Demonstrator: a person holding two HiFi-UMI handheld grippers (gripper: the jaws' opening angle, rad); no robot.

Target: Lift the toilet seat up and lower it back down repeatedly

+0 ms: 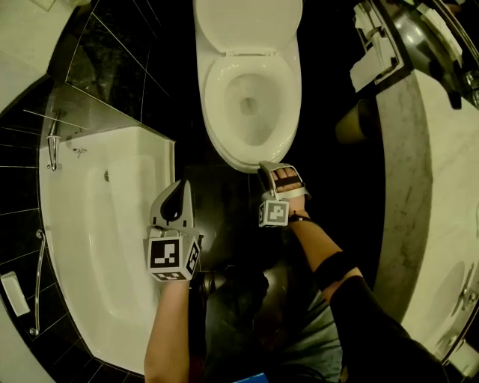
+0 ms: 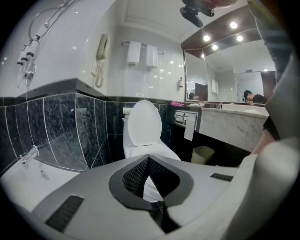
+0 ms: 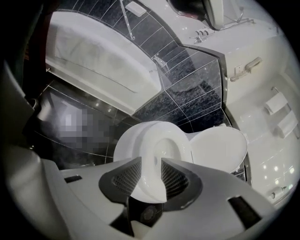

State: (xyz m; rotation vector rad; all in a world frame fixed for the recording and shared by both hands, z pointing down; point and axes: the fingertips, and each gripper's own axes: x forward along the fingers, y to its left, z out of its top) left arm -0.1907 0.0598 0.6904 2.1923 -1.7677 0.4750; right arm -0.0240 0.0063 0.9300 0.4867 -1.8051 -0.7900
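The toilet seat [image 1: 215,97] is seen lying on the bowl [image 1: 253,112], flat or very nearly so, with the lid [image 1: 247,22] stood up behind it. Its front edge is gripped by the right gripper [image 1: 278,170]. In the right gripper view the white rim fills the gap and both fingers are pressed against it. The left gripper [image 1: 178,193] is held off to the side over the dark floor [image 1: 224,206], between the toilet and the bathtub [image 1: 112,136], its fingers closed together on nothing.

Whether a lift is starting or a lowering is ending cannot be told from here. Either way, the hold is best kept where it is, at the middle of the front edge, so the seat is not twisted. As the seat swings about the hinge [image 1: 247,52] at the back, an arc should be followed and the wrist turned with it, never a straight pull upward. The seat should be slowed before the lid is met, and on the way down it should be eased onto the bowl, not dropped. The left gripper is best kept clear.
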